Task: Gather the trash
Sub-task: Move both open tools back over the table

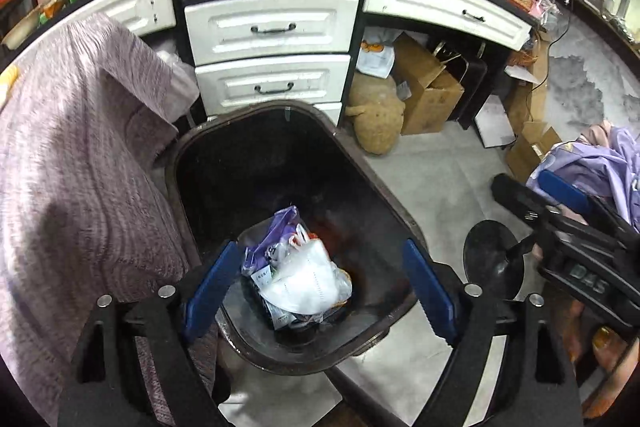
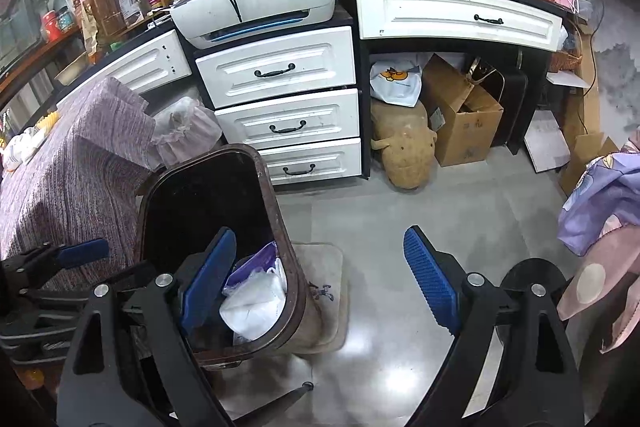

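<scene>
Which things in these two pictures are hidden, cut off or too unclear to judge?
- Bottom of the dark brown plastic trash bin: in the left wrist view, the white crumpled plastic bag and purple wrapper cover whatever lies underneath.
- Same bin in the right wrist view: its near rim and the open right gripper hide most of the contents.
- Small print on the wrappers: too small to read.
- Right gripper in the left wrist view: cut off by the edge.

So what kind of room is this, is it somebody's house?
Probably a lived-in room at home, used as a study or work corner. A printer sits on white drawers, the desk is crowded with bottles, and a plush toy lies on the floor by a trash bin.
</scene>
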Demonstrator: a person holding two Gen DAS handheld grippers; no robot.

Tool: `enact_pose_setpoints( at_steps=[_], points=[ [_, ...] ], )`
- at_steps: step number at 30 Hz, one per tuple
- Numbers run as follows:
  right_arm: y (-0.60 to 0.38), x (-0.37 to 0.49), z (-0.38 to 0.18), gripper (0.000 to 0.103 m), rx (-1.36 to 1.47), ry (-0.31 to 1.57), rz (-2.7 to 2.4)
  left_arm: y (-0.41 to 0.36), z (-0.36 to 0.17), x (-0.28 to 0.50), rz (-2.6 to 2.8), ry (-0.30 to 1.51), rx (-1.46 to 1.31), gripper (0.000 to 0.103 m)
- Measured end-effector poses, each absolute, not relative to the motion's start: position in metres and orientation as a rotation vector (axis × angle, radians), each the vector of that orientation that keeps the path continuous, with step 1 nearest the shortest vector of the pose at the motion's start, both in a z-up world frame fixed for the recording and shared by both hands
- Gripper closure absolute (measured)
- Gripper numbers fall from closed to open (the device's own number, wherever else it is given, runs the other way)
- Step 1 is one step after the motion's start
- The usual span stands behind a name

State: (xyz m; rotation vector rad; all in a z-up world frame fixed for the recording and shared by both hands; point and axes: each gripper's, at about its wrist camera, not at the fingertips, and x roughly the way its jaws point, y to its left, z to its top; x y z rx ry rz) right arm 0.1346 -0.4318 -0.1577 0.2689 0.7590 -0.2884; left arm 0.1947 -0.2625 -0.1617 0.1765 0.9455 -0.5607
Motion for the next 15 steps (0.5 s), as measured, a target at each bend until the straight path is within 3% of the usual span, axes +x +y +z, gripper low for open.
enact_pose_setpoints(
  at_steps=[15],
  points=[
    [-0.388,0.156,-0.104,0.013,0.213,0.672,-0.131,-0.185,-0.075,0.167,-0.506,0.727,0.15,0.006]
  ],
)
